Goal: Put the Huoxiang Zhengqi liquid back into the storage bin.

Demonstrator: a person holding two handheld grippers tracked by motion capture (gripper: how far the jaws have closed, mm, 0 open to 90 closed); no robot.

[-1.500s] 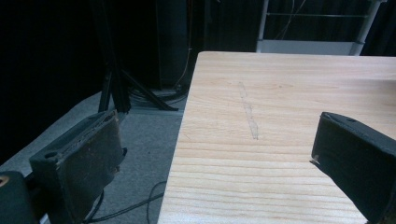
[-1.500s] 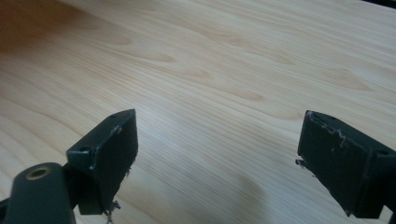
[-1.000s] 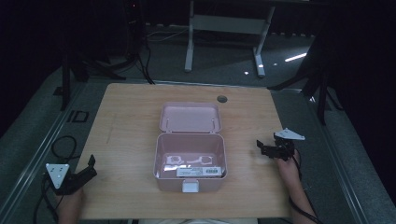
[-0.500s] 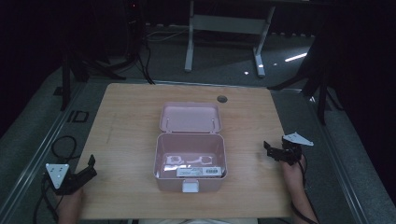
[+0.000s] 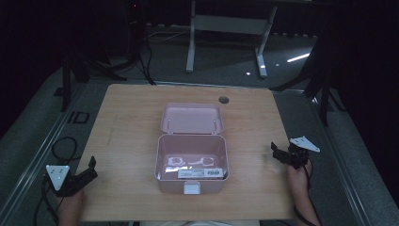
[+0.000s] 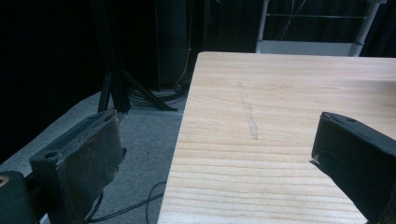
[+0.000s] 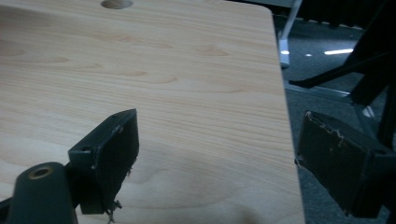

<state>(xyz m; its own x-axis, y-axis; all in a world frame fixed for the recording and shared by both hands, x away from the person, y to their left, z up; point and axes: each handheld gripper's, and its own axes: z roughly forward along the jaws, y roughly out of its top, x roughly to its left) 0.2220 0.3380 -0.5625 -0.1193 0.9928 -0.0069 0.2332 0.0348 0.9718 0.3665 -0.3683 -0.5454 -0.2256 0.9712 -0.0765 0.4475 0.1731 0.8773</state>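
Movement since the earlier frames: right gripper [image 5: 282,154] has drawn back toward the near right edge of the surface [image 5: 131,117]; left gripper [image 5: 82,176] unchanged at the near left corner; box unchanged. Item: pink box [image 5: 192,162], hinged lid [image 5: 191,118] thrown fully back, standing at the centre of the surface toward the near edge, front latch [image 5: 191,188] facing the person. Contents: pale moulded shapes and a white label strip [image 5: 200,173] on the floor of the box; nature not legible. Handling, by judgement: thin rigid plastic, light, smooth-walled and apt to slide on the wood; best taken at a side wall or the lid's free rim, one gripper steadying the base. Left gripper: jaws wide apart, empty, straddling the left edge of the surface, touching nothing. Right gripper: jaws wide apart, empty, straddling the right edge, held clear of the wood. Other: round cable hole [image 5: 223,100] near the far edge; faint scuff [image 6: 247,112] on the wood ahead of the left gripper.
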